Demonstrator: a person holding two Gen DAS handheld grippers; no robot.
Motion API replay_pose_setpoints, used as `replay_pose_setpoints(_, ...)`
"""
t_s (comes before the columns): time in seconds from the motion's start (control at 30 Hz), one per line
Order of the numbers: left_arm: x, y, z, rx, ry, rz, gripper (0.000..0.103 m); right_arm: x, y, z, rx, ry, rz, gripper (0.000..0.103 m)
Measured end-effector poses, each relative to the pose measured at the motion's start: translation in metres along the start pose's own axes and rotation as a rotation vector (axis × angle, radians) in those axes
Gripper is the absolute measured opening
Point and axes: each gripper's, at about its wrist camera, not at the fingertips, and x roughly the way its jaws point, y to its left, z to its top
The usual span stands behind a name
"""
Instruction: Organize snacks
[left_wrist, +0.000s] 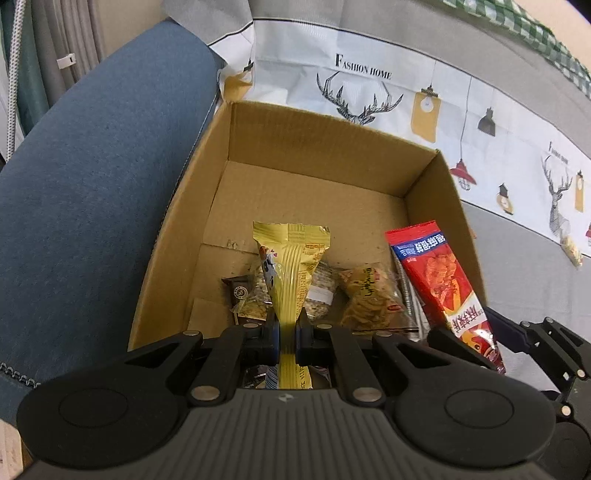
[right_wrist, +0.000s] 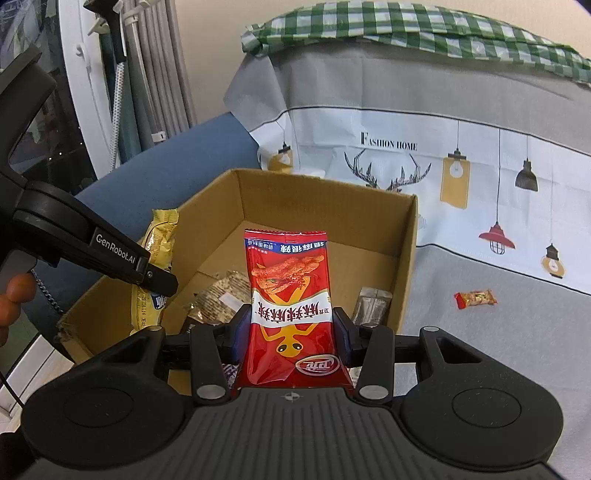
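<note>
Left gripper pinches the yellow packet, right gripper clamps the red packet, both poised over the cardboard box, ready for dropping in.

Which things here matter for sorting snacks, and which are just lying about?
In play: yellow packet in left gripper; red packet in right gripper; cardboard box; small red snack on the cloth.

Lying about: deer-print cloth; green checked cloth; blue cushion.
</note>
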Motion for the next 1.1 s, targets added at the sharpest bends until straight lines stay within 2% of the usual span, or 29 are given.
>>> replay_pose_setpoints(0.07, 0.007, 0.000, 0.002, 0.007, 0.004, 0.016, 0.008, 0.005, -0.001, 0.000, -0.001, 0.006, -0.002, 0.047)
replay_pose_setpoints(0.13, 0.010, -0.004, 0.003, 0.064, -0.042, 0.075, 0.014, 0.009, -0.001, 0.002, -0.007, 0.005, -0.003, 0.048)
replay_pose_setpoints(0.17, 0.010, -0.007, 0.003, 0.106, -0.068, 0.117, 0.040, 0.011, -0.001, 0.003, -0.013, 0.001, -0.001, 0.050)
replay_pose_setpoints(0.2, 0.008, -0.009, 0.004, 0.144, -0.084, 0.150, 0.084, 0.012, 0.000, 0.005, -0.021, -0.007, -0.005, 0.058)
replay_pose_setpoints(0.23, 0.005, -0.009, 0.005, 0.157, -0.097, 0.160, 0.099, 0.012, 0.000, 0.008, -0.027, -0.017, -0.009, 0.066)
replay_pose_setpoints(0.27, -0.005, -0.006, 0.004, 0.149, -0.136, 0.146, 0.102, 0.011, 0.001, 0.010, -0.034, -0.023, -0.010, 0.081)
replay_pose_setpoints(0.33, -0.019, 0.000, -0.001, 0.124, -0.162, 0.121, 0.103, 0.005, 0.001, 0.015, -0.052, -0.043, -0.002, 0.086)
replay_pose_setpoints(0.4, -0.029, 0.006, -0.009, 0.099, -0.136, 0.118, 0.103, -0.003, 0.002, 0.017, -0.060, -0.040, 0.001, 0.092)
replay_pose_setpoints(0.6, -0.060, 0.016, -0.058, 0.015, -0.063, 0.127, 0.103, -0.044, 0.005, -0.006, 0.027, 0.080, 0.027, 0.097)
replay_pose_setpoints(0.73, -0.080, 0.012, -0.093, -0.039, -0.022, 0.114, 0.103, -0.079, 0.017, -0.025, 0.051, 0.110, 0.027, 0.098)
replay_pose_setpoints(0.83, -0.095, 0.006, -0.112, -0.042, -0.041, 0.100, 0.103, -0.105, 0.027, -0.031, 0.033, 0.092, 0.028, 0.099)
replay_pose_setpoints(1.1, -0.140, -0.018, -0.148, 0.005, -0.148, 0.086, 0.103, -0.166, 0.046, -0.041, -0.060, -0.035, 0.010, 0.102)
